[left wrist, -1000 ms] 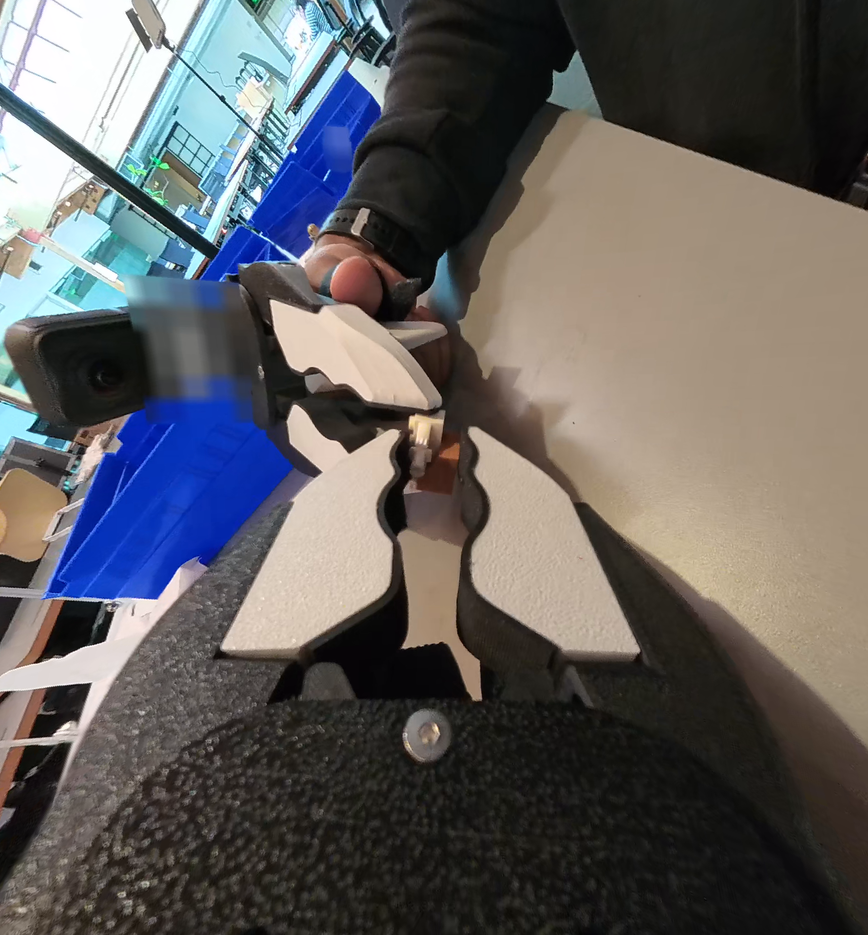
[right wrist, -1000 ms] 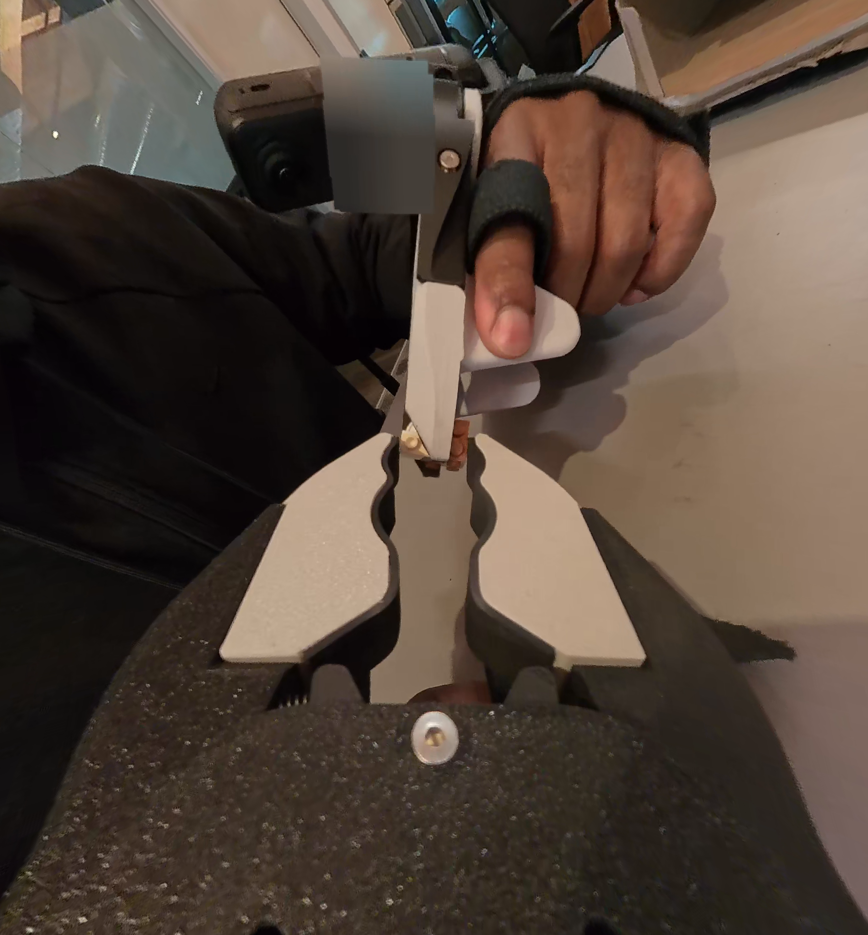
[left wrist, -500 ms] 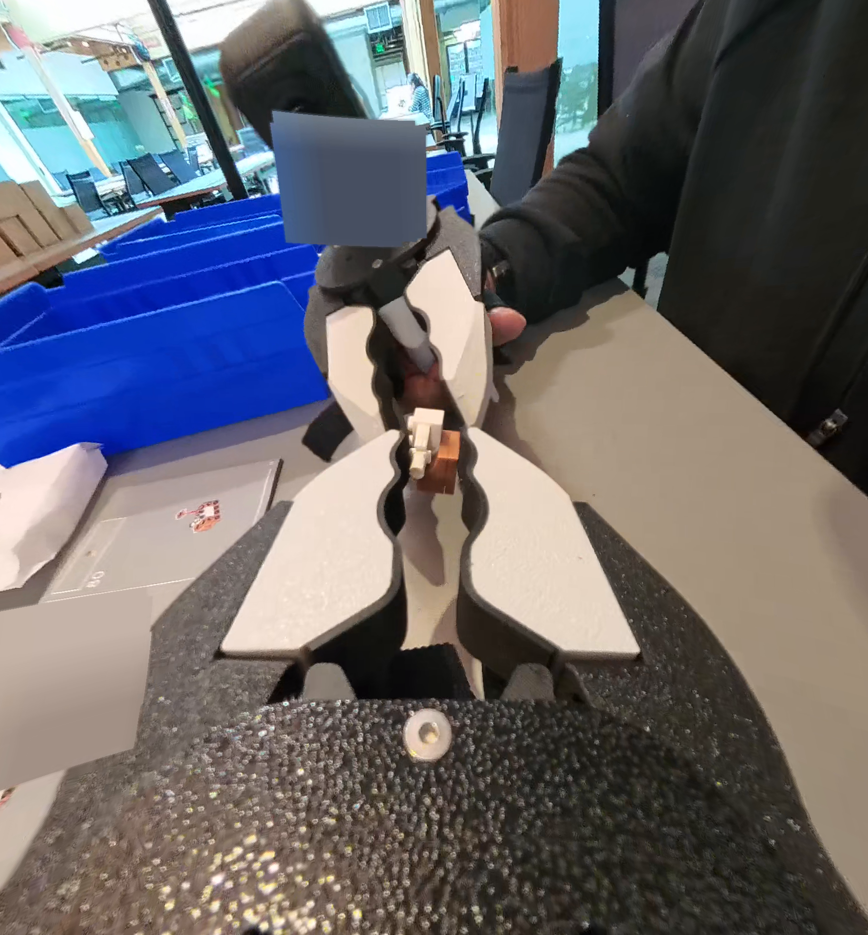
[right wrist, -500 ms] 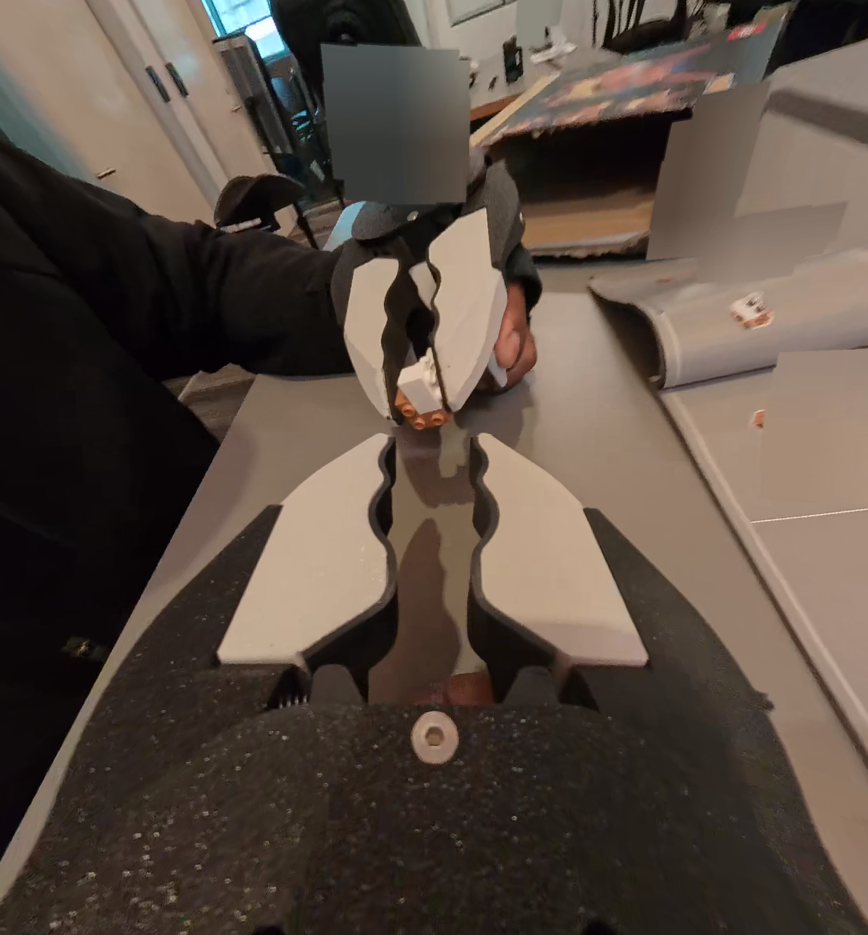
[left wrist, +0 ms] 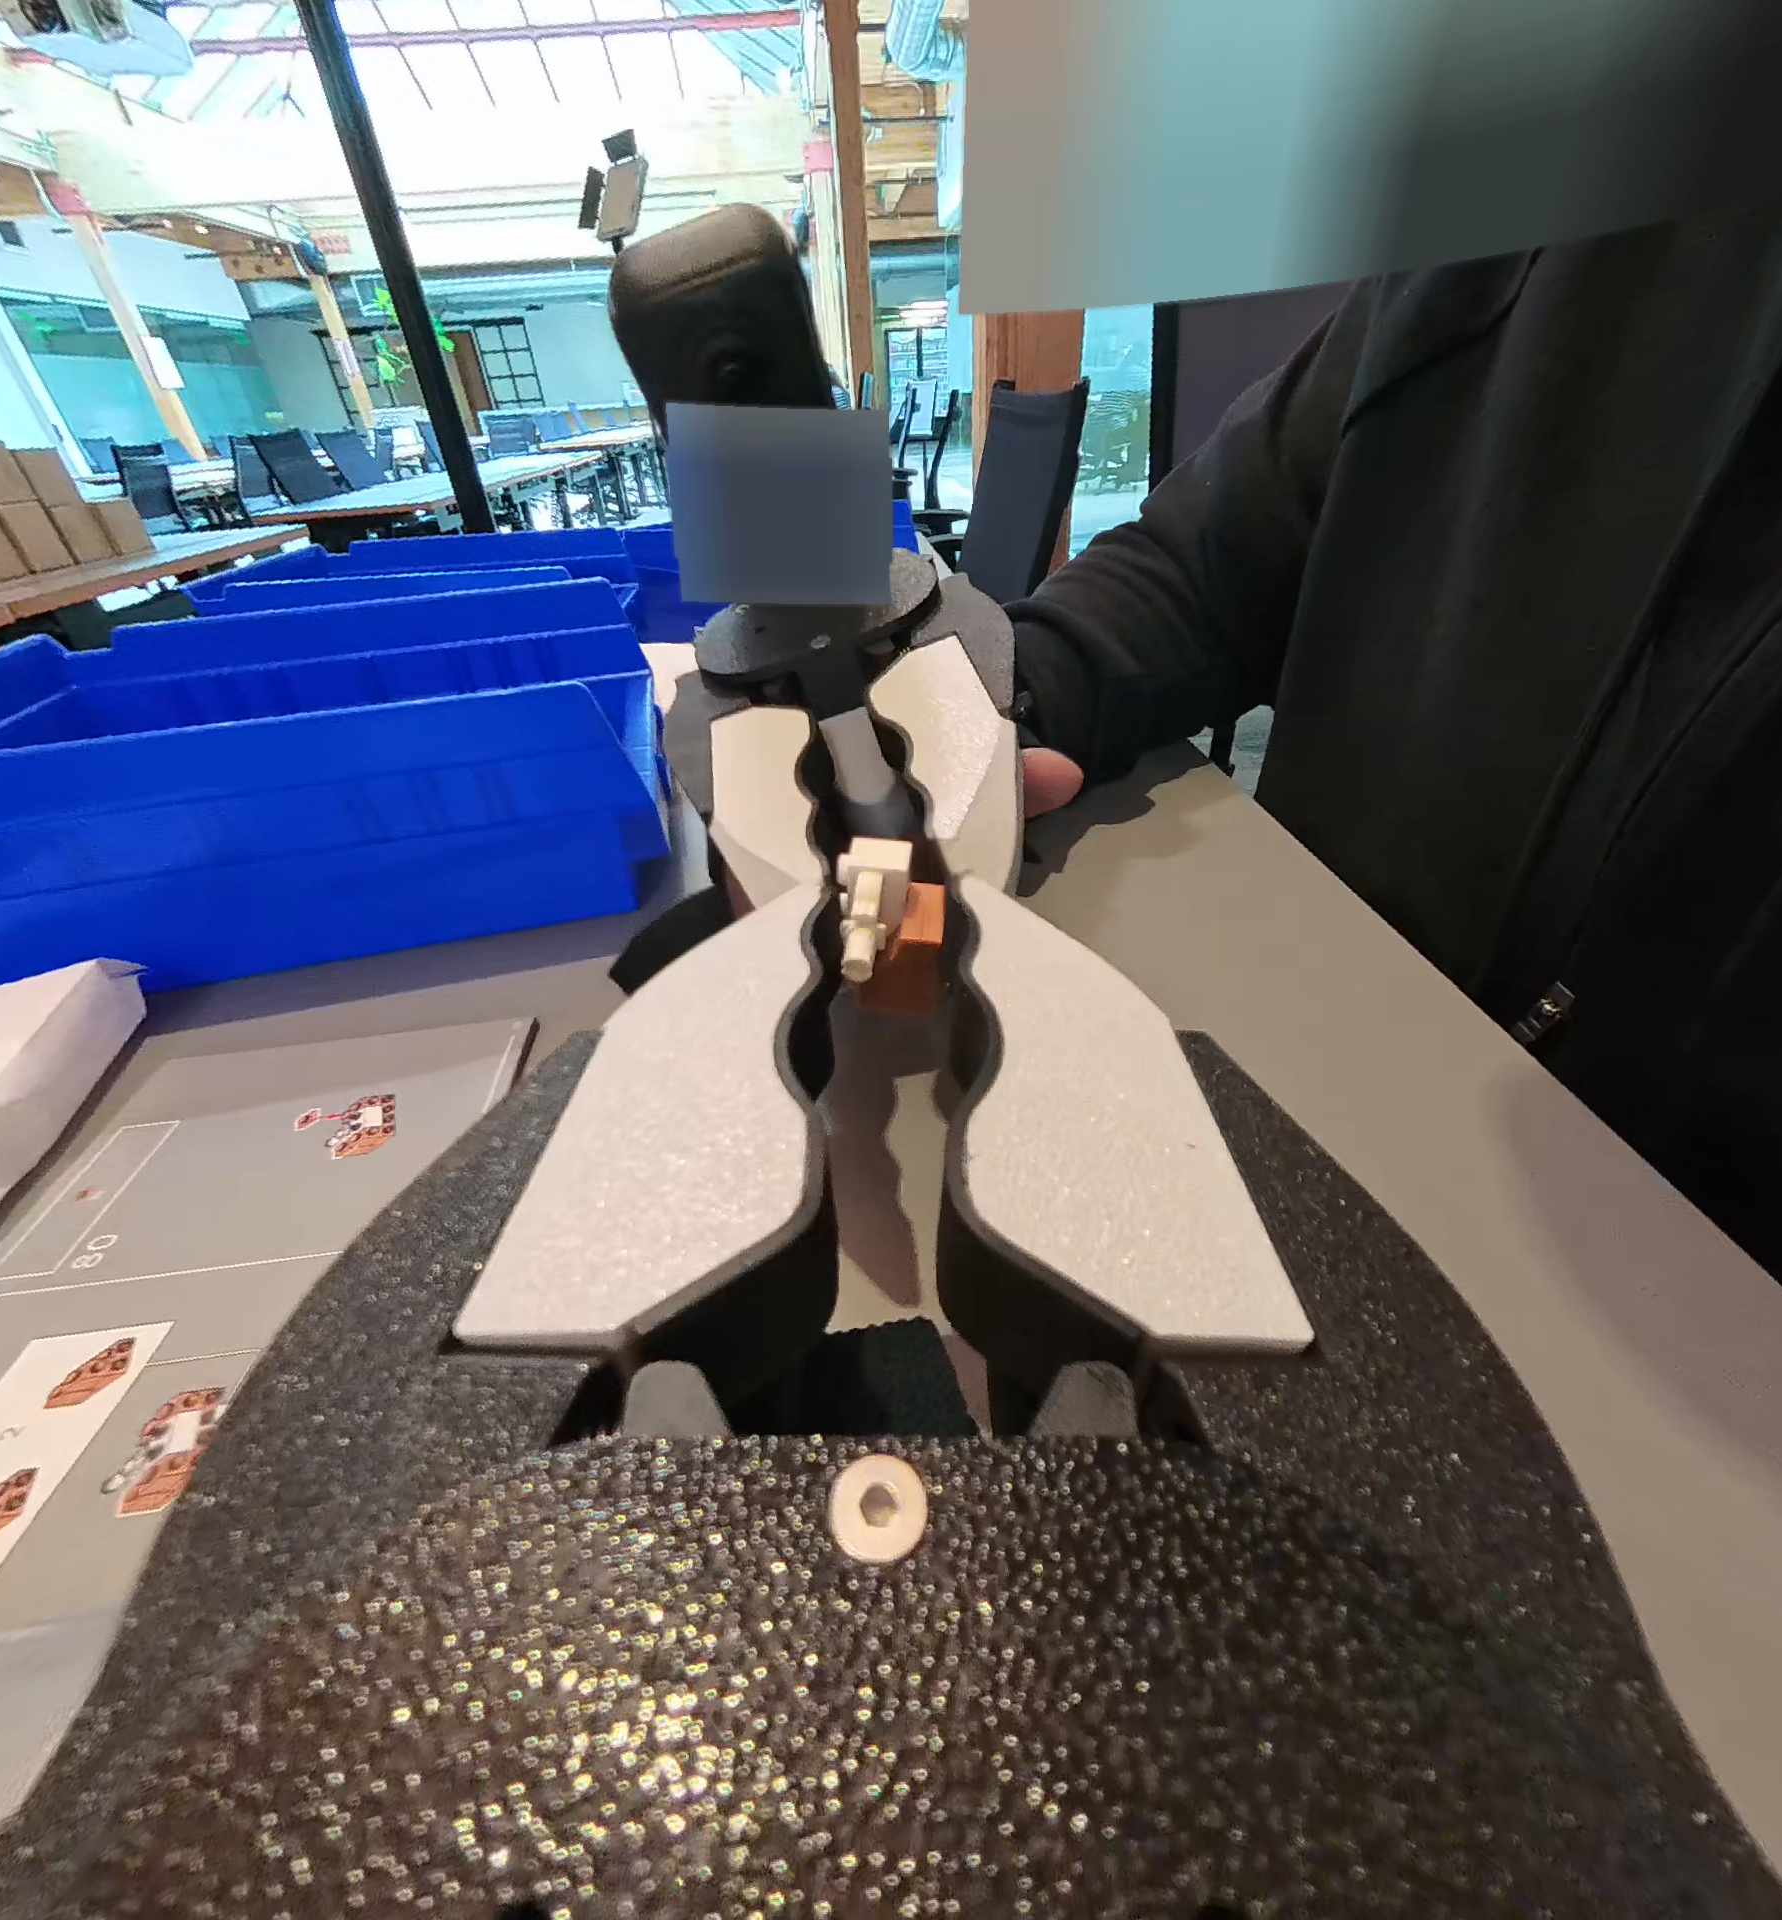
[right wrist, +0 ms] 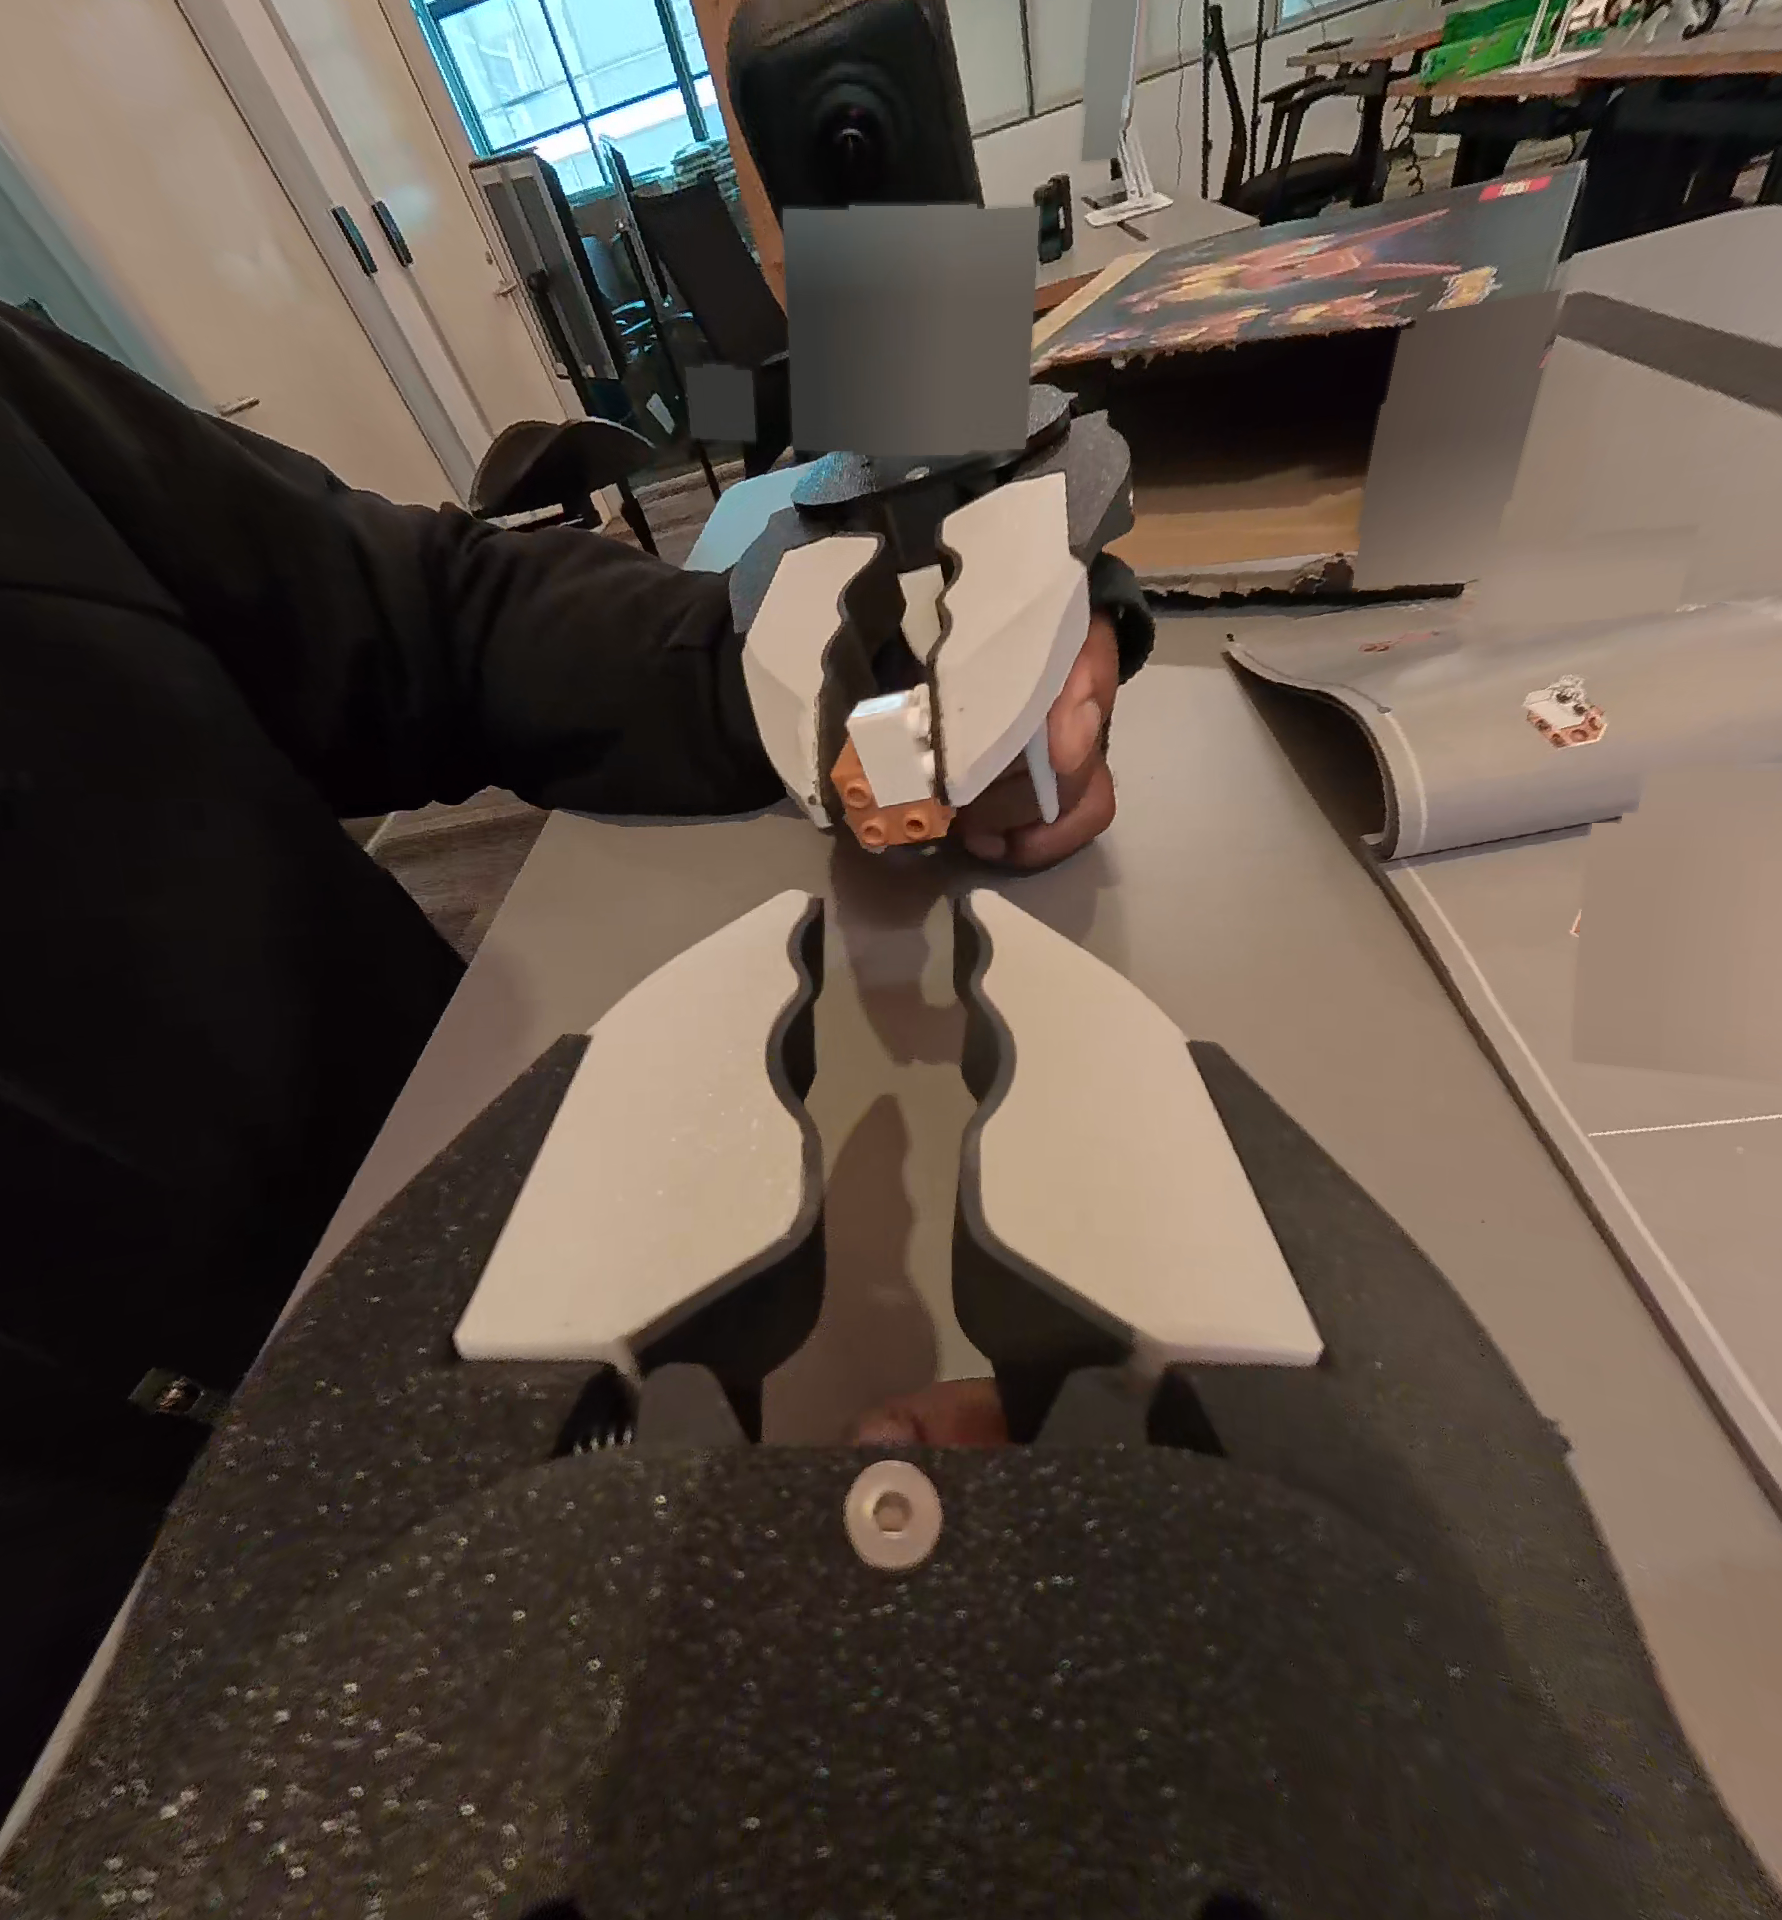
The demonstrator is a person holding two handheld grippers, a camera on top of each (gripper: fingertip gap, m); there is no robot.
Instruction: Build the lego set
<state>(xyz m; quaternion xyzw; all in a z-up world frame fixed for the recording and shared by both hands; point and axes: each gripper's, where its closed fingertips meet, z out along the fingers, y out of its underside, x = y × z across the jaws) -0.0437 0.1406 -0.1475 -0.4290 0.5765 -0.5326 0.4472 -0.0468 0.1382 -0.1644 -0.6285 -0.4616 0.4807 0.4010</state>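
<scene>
My left gripper (left wrist: 887, 914) is shut on a small assembly of a white brick (left wrist: 874, 868) and a brown brick (left wrist: 913, 956), held above the grey table (left wrist: 1282, 1018). The right wrist view shows the same assembly (right wrist: 892, 774), white on orange-brown with studs facing me, pinched between the left gripper's fingers (right wrist: 1001, 665). My right gripper (right wrist: 889, 914) is open and holds nothing; it points at the assembly from a short way off. Its white fingers (left wrist: 762, 821) show just beyond the bricks in the left wrist view.
Blue bins (left wrist: 274, 748) stand at the back left, with a printed instruction sheet (left wrist: 191, 1195) and white paper (left wrist: 4, 1060) in front. An open booklet (right wrist: 1489, 727) and a torn cardboard box (right wrist: 1282, 343) lie to the right. A person in black (left wrist: 1593, 727) stands at the table's edge.
Both grippers have turned from tilted to level. The right gripper, whose tips stood at the assembly a second ago, has drawn back from it. The left gripper has kept its hold.
</scene>
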